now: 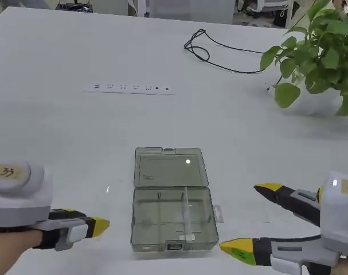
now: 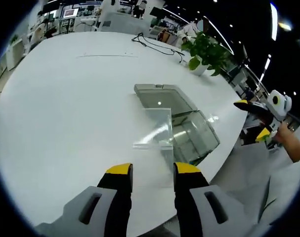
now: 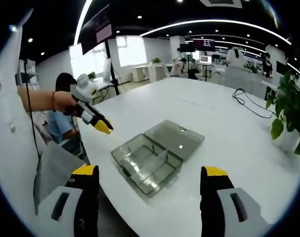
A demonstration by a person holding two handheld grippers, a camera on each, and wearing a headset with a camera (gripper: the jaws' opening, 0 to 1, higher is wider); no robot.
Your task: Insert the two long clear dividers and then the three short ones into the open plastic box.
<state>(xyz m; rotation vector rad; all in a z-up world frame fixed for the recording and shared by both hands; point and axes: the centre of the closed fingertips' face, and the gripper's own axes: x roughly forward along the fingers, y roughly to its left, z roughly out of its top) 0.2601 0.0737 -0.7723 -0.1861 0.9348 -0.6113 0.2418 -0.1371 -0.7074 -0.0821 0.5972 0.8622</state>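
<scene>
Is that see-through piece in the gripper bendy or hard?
Probably hard: the clear divider sticks straight out from the left gripper without drooping. Likely light and slippery too, since it looks thin and glossy.

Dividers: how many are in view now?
2. One divider stands inside the plastic box, along its middle; a second divider is gripped in the left tool. Other clear ones may go unseen.
</scene>
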